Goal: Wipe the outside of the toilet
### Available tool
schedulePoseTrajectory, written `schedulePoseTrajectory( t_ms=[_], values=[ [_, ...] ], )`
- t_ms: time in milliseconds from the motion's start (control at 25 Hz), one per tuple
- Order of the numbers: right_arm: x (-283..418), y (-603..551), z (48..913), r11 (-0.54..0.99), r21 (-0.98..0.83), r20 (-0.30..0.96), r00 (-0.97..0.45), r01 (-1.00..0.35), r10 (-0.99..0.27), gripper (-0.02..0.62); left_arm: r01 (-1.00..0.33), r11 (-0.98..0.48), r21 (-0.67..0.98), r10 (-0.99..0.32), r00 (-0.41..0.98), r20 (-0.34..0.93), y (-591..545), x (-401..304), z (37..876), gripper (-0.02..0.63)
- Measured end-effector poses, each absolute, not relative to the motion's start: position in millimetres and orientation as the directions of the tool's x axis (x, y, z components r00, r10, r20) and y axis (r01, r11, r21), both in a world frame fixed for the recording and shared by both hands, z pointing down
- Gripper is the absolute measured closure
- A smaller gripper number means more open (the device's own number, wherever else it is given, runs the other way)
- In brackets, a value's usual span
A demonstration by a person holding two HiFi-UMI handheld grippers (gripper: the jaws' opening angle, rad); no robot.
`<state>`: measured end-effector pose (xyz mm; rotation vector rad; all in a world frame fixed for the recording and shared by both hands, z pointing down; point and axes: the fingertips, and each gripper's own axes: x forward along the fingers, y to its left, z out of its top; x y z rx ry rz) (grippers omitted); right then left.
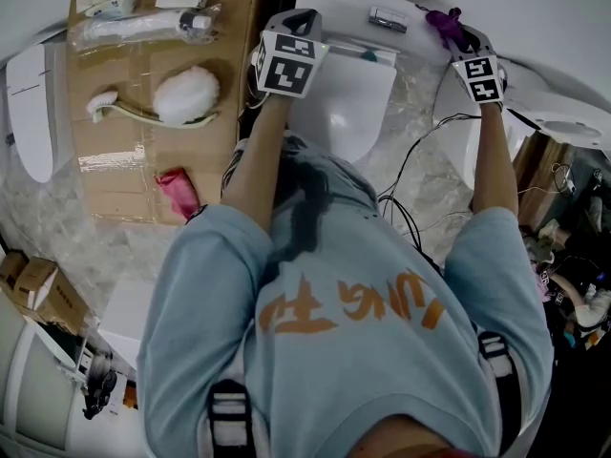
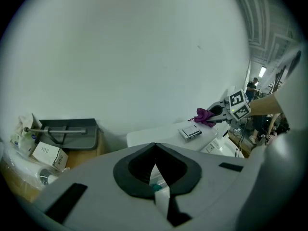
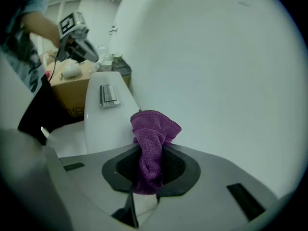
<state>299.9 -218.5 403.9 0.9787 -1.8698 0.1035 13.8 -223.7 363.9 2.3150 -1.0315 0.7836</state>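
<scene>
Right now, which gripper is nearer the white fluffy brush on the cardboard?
Left. The left gripper is just right of the brush, at the toilet tank's left end; the right gripper, holding a purple cloth, is at the tank's right end.

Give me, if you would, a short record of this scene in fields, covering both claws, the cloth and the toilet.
Left claw: shut, holding nothing, at the left end of the toilet tank
Right claw: shut on the purple cloth, at the tank's right end
Cloth contact: cannot tell whether it touches the tank
Flush button: on the tank top, between the two claws
Toilet lid: down
Beside the toilet: cardboard with a white fluffy brush lying on it
</scene>
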Motion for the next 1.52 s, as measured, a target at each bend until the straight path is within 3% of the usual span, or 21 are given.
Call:
schedulePoseTrajectory(
  t_ms=[160,320,440,600,760,960,1240,1520],
  values=[
    [324,-219,387,0.495,0.289,0.774,-0.105,-0.82,-0.625,0.508,-0.794,-0.575,0.196,-0.51,0.535,0.674,-222,2,366,0.581],
    [291,-233,320,0.337,0.245,0.608,-0.127,-0.909,-0.784,0.506,-0.808,-0.557,0.19,-0.517,0.517,0.682,-222,-10,368,0.581],
    [218,-250,283,0.404,0.184,0.498,-0.27,-0.896,-0.824,0.506,-0.827,-0.53,0.189,-0.531,0.497,0.686,-221,-22,369,0.581],
    [110,-262,271,0.571,0.131,0.441,-0.468,-0.81,-0.766,0.506,-0.856,-0.478,0.196,-0.552,0.467,0.691,-224,-44,372,0.581],
    [29,-259,287,0.705,0.123,0.462,-0.589,-0.698,-0.663,0.506,-0.893,-0.404,0.199,-0.587,0.42,0.692,-229,-72,372,0.581],
    [-27,-249,322,0.801,0.124,0.532,-0.642,-0.585,-0.552,0.506,-0.893,-0.397,0.211,-0.585,0.423,0.692,-219,-78,378,0.581],
    [-36,-227,381,0.845,0.115,0.662,-0.594,-0.523,-0.457,0.506,-0.893,-0.392,0.221,-0.569,0.424,0.705,-206,-81,384,0.581],
    [-18,-220,391,0.819,0.089,0.685,-0.562,-0.567,-0.464,0.506,-0.886,-0.405,0.225,-0.55,0.432,0.714,-196,-71,386,0.581]
  ],
)
